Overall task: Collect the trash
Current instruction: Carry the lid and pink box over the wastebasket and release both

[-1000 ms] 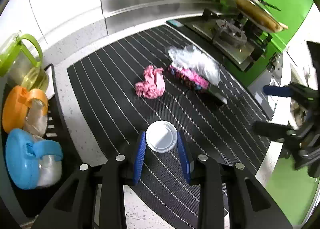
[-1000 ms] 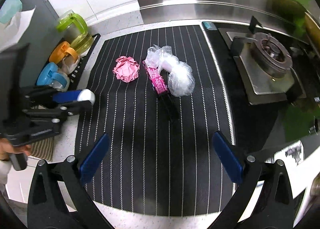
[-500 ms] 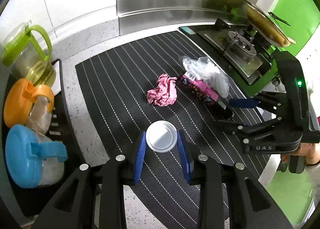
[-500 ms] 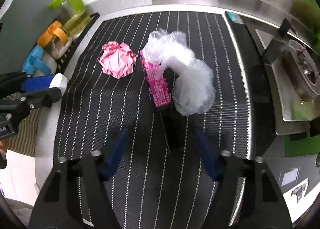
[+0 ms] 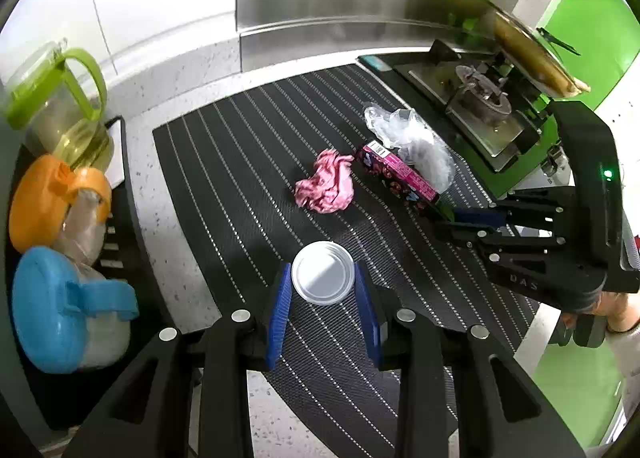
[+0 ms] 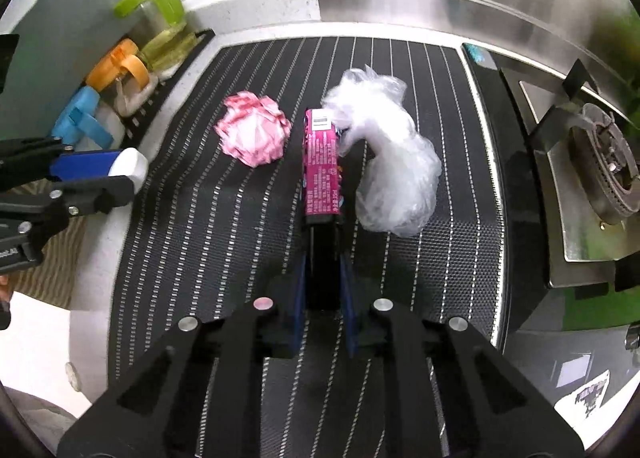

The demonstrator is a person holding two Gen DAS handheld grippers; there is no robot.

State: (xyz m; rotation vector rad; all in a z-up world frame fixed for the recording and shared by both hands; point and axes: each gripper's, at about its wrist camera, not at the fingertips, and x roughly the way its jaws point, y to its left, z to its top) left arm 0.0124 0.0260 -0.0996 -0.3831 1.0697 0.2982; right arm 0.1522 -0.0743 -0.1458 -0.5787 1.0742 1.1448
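My left gripper (image 5: pixel 322 278) is shut on a white cup (image 5: pixel 323 278), held above the striped mat; the cup (image 6: pixel 128 168) also shows at the left edge of the right wrist view. A long pink box (image 6: pixel 320 162) lies mid-mat. Its dark near end sits between the blue pads (image 6: pixel 301 290) of my right gripper (image 6: pixel 324 262), whose jaws are closing and press on it. From the left wrist view that gripper (image 5: pixel 460 220) reaches the box (image 5: pixel 396 174) from the right. A crumpled pink paper (image 6: pixel 254 134) lies left of the box. A clear plastic bag (image 6: pixel 392 170) touches its right side.
The black white-striped mat (image 6: pixel 200 238) covers the speckled counter. A gas stove (image 6: pixel 600 170) stands to the right. Green (image 5: pixel 56 106), orange (image 5: pixel 44 202) and blue (image 5: pixel 52 310) lidded jugs sit in a rack on the left. A steel backsplash runs behind.
My right gripper came down and forward onto the pink box, and its wide-open jaws closed around the box's near end. My left gripper kept still with the cup.
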